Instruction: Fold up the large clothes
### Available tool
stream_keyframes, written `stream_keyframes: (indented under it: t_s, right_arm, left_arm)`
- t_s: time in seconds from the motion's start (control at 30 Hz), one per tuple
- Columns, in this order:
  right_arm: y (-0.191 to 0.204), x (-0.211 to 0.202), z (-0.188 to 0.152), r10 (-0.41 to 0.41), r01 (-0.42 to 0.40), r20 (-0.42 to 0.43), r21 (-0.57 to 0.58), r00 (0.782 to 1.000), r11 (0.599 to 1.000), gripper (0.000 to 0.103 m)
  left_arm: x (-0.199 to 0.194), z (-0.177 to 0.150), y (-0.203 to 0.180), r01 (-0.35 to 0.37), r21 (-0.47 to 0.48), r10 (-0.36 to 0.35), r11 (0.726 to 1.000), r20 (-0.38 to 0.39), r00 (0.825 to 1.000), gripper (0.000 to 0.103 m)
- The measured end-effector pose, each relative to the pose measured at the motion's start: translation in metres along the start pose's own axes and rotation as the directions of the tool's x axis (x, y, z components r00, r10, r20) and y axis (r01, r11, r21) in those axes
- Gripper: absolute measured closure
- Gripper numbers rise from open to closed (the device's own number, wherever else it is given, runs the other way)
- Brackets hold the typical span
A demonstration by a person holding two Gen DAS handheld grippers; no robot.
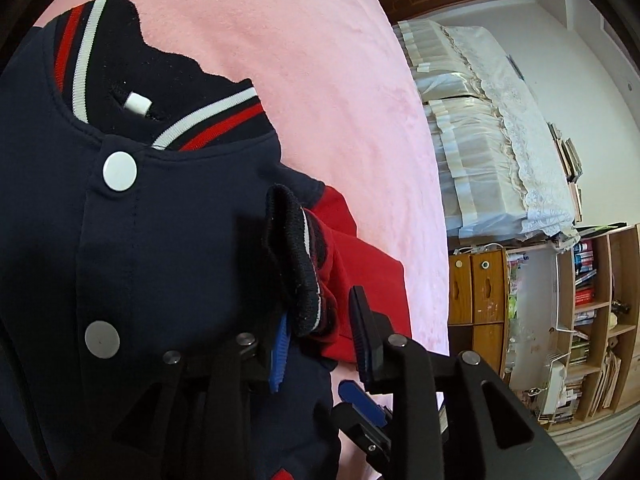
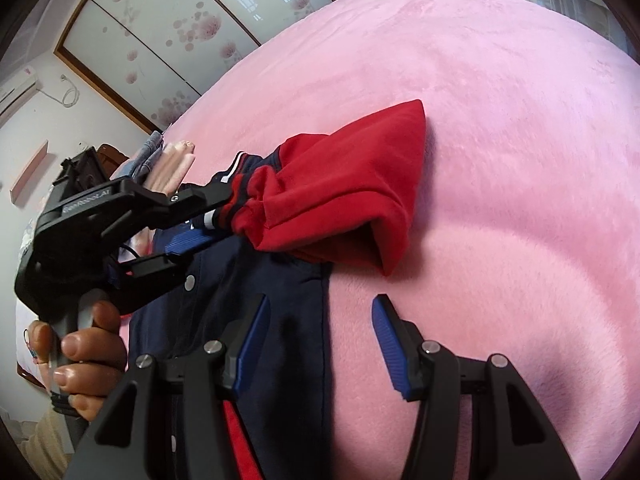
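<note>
A navy varsity jacket (image 1: pixel 168 216) with white snap buttons and a striped collar lies on the pink blanket (image 1: pixel 320 80). Its red sleeve (image 2: pixel 344 188) is folded across the body. My left gripper (image 1: pixel 320 320) has its jaws apart, with the sleeve's ribbed striped cuff (image 1: pixel 300 264) between them. It also shows in the right wrist view (image 2: pixel 196 224), where the cuff sits between its fingers. My right gripper (image 2: pixel 316 340) is open and empty, above the jacket's right edge (image 2: pixel 280 320) and the blanket (image 2: pixel 500 160).
Folded clothes (image 2: pixel 168 160) lie at the far edge of the bed. A lace-covered table (image 1: pixel 500 128), wooden drawers (image 1: pixel 476 296) and bookshelves (image 1: pixel 592 312) stand beyond the bed's right side. A wardrobe with flowered doors (image 2: pixel 160 40) is behind.
</note>
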State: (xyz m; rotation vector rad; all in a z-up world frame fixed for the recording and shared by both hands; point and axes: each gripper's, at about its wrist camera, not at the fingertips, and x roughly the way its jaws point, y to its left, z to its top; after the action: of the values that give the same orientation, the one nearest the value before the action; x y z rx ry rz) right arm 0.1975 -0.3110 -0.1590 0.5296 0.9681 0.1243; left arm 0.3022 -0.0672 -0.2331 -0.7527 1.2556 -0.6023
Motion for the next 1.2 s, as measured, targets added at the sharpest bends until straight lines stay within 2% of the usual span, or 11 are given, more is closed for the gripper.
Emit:
stream_keyframes:
  t_s: [0.07,0.1,0.23,0.47,0.67,0.7,0.77,0.9,1.07,1.13,1.2]
  right_arm:
    - [-0.001,0.000,0.000,-0.003,0.003,-0.001,-0.005,1.000,1.000,0.050]
    - [-0.002,0.000,0.000,-0.005,0.005,-0.003,-0.006,1.000,1.000,0.050]
    - [-0.001,0.000,0.003,-0.013,0.013,-0.010,-0.005,1.000,1.000,0.050]
    - [0.002,0.011,0.021,0.008,-0.007,-0.007,0.052,1.000,0.999,0.050]
    - [0.014,0.025,0.036,-0.029,0.029,-0.005,0.046,1.000,0.999,0.051]
    - [0.018,0.028,0.039,-0.056,0.056,-0.004,0.018,0.998,0.998,0.054]
    - [0.028,0.030,0.040,-0.107,0.107,0.006,-0.041,0.994,0.993,0.089]
    - [0.046,0.027,0.040,-0.185,0.191,0.057,-0.151,0.981,0.970,0.092]
    - [0.060,0.033,0.028,-0.301,0.302,0.046,-0.264,0.952,0.916,0.087]
    - [0.062,0.034,0.021,-0.324,0.315,0.021,-0.302,0.946,0.900,0.073]
    - [0.064,0.028,0.017,-0.331,0.318,0.021,-0.337,0.943,0.886,0.067]
  left_arm:
    - [-0.001,0.001,-0.003,-0.006,0.007,0.006,1.000,0.011,1.000,0.081]
    - [-0.002,0.002,-0.006,-0.020,0.021,0.019,1.000,0.020,1.000,0.096]
    - [-0.014,0.003,-0.042,-0.123,0.129,0.115,0.984,0.070,0.991,0.097]
    - [-0.076,0.022,-0.102,-0.099,0.227,0.053,0.969,0.198,0.979,0.097]
    - [-0.146,0.041,-0.109,-0.154,0.249,0.064,0.956,0.336,0.940,0.097]
    - [-0.156,0.043,-0.103,-0.169,0.236,0.077,0.957,0.354,0.932,0.097]
    - [-0.170,0.044,-0.083,-0.191,0.205,0.106,0.960,0.366,0.924,0.097]
    - [-0.174,0.034,-0.015,-0.273,0.145,0.212,0.951,0.338,0.917,0.097]
    - [-0.140,0.013,0.077,-0.376,0.034,0.363,0.926,0.197,0.911,0.096]
    - [-0.134,0.003,0.101,-0.367,0.009,0.361,0.930,0.164,0.918,0.090]
    - [-0.144,-0.001,0.106,-0.312,-0.006,0.308,0.950,0.166,0.937,0.082]
